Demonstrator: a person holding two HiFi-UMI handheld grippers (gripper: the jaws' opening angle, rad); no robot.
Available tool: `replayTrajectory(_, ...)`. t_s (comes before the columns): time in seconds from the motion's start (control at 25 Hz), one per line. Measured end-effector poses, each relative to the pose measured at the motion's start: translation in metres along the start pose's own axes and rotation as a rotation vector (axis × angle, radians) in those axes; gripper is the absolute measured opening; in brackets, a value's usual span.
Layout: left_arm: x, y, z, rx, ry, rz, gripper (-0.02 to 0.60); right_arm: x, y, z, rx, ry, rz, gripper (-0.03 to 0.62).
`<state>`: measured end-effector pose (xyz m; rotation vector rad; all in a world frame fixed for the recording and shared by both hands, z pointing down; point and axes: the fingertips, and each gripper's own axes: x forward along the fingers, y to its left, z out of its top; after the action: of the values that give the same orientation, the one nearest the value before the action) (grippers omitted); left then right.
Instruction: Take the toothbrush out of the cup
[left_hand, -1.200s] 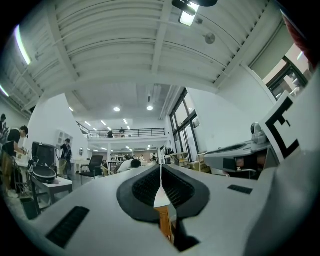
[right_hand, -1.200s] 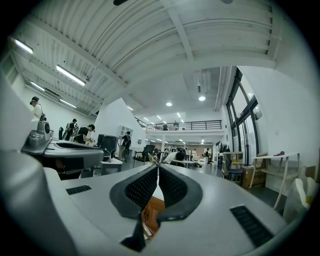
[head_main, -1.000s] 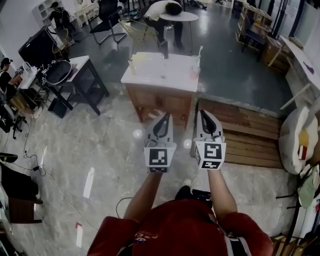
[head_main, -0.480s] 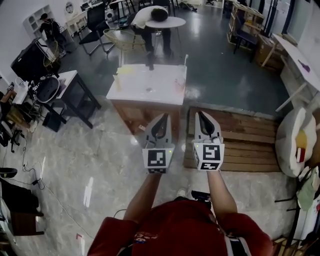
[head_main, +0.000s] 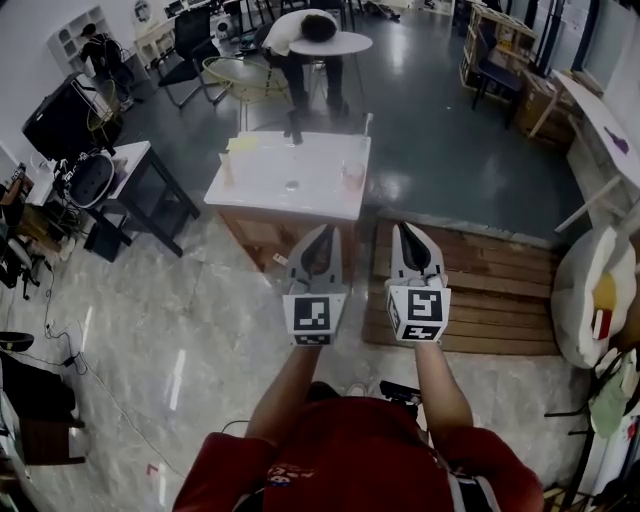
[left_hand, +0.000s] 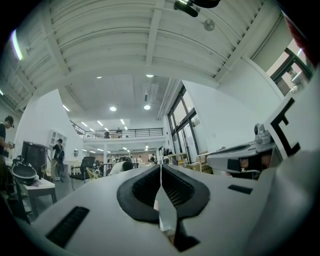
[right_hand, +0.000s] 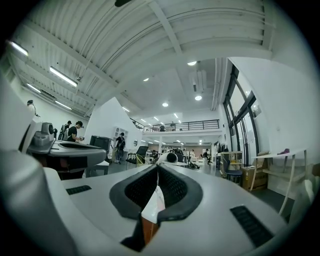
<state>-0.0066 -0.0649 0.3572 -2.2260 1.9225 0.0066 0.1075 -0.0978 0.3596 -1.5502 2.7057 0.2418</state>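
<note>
Since the earlier frame the white-topped table (head_main: 300, 165) has slid leftward and nearer in the head view, while both grippers have kept their place side by side ahead of the person, well short of it.

The left gripper (head_main: 325, 229) has its jaws pressed together along their whole length, with nothing between them; its own view shows the dark pads meeting in one thin seam. The right gripper (head_main: 402, 226) is likewise fully closed and empty, its pads meeting tip to tip. Neither touches anything.

On the right side of the table stands a pinkish cup (head_main: 352, 176), and the toothbrush (head_main: 367, 128) is in it, a pale stick rising above the rim and leaning slightly right. On the left side of the tabletop stands a small yellowish container (head_main: 228, 171); what it holds is too small to tell. A tiny clear object (head_main: 291, 185) sits between them, near the table's middle. A wooden platform (head_main: 480, 290) lies on the floor to the right, just below the grippers' tips.
</note>
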Motion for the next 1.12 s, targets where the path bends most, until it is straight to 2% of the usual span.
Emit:
replayTrajectory(0.48,0.051,0.029,-0.024,-0.028,0.004,-0.017,0.031,0.054,-0.003,-0.021,-0.016,0.030,-0.009,0.032)
replayTrajectory(1.12,0.144,0.117,-0.051,-0.051,-0.001,-0.070,0.031,0.180,0.013,-0.032,-0.032,0.049,-0.046,0.032)
